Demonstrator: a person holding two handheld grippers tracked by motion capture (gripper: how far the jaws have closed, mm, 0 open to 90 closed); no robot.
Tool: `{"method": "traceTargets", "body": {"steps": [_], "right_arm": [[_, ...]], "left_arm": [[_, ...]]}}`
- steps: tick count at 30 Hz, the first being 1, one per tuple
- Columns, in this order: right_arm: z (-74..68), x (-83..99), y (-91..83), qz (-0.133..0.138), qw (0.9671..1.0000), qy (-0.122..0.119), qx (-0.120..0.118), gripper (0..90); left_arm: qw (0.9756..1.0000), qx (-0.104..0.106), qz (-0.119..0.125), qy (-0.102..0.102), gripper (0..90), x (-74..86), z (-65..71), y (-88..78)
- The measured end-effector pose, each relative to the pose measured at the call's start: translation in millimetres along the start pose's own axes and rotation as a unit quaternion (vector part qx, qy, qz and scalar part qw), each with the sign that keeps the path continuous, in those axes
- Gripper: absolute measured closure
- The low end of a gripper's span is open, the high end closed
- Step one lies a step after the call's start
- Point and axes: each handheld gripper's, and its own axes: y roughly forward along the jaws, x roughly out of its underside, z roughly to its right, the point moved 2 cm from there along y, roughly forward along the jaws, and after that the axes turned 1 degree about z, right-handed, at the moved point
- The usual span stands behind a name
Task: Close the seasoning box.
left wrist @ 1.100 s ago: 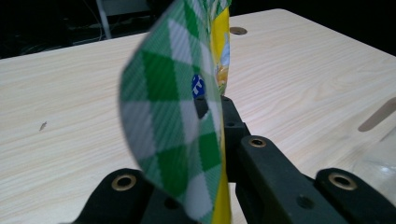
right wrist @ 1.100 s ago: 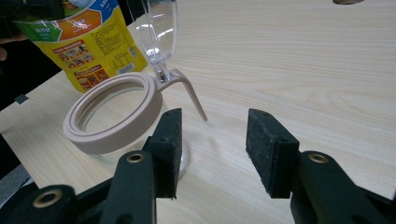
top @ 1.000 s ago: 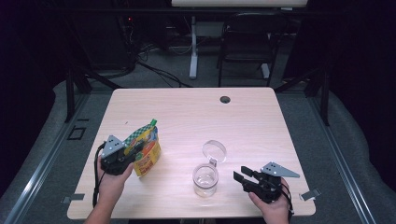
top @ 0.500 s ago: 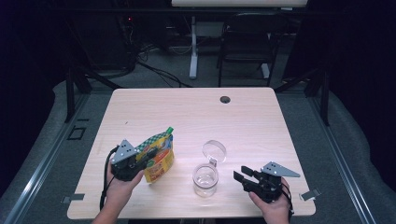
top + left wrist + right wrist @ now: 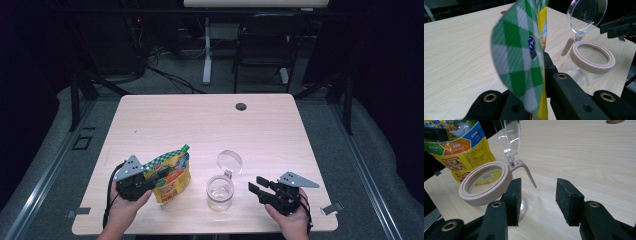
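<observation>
1. High view: we saw the left gripper clenched on the yellow printed snack pouch w/ green-checked top, held tilted at the near-left of the light wooden table. Just beside it, to its right, stood the clear glass jar w/ beige rim, its clear hinged lid flipped open behind it. The right gripper hung near the jar's other side, apart from it, jaws spread w/ nothing between them. A dark round hole sat at the far edge.

2. Left gripper view: the pouch stood edge-on between the black jaws, which pinched it low down. The jar sat ahead to the right, mouth open, lid upright. We couldn't tell if the pouch top was torn open.

3. Right gripper view: the pads stood wide apart over bare table; the jar rim lay just left of the left pad, which we judged wasn't pressing on it. The pouch showed beyond the jar.

4. Progress, as we judged it: jar opened, pouch picked up & brought close = done. Left: steady the jar, tip the pouch over the mouth, pour. Jar looked empty, so approx. midway.
</observation>
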Motion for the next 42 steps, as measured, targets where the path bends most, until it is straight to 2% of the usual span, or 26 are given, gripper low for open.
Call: {"method": "traceTargets", "body": {"steps": [6, 11, 14, 16, 20, 26, 42], "right_arm": [[-0.6, -1.3, 3.8, -0.004, 1.0, -0.003, -0.005, 55.7], [-1.4, -2.2, 6.6, -0.001, 0.9999, -0.002, -0.01, 55.4], [-1.1, -3.2, 6.8, -0.002, 0.9999, -0.003, -0.012, 55.3], [-0.6, -3.8, 6.8, -0.002, 0.9999, -0.004, -0.013, 55.2], [-0.1, -4.9, 6.9, 0.0, 0.9999, -0.002, -0.014, 54.8], [0.2, -6.3, 9.9, 0.0, 0.9998, 0.0, -0.019, 54.5], [-0.8, -7.2, 14.4, -0.003, 0.9997, -0.004, -0.024, 53.5]], "left_arm": [[0.9999, 0.008, 0.002, -0.011, 87.8, 5.0, 0.0, -1.8], [0.9993, 0.017, 0.008, -0.032, 83.5, 7.4, -0.7, -3.7], [0.9991, 0.015, 0.005, -0.039, 75.5, 9.6, -2.0, -4.0], [0.999, 0.01, 0.003, -0.043, 72.6, 10.5, -2.6, -5.2], [0.9986, -0.003, 0.006, -0.053, 60.8, 12.2, -4.8, -7.6], [0.9968, 0.0, 0.006, -0.08, 50.9, 16.6, -8.4, -8.3], [0.9926, 0.016, -0.023, -0.118, 42.1, 34.6, -15.0, 4.5]]}}
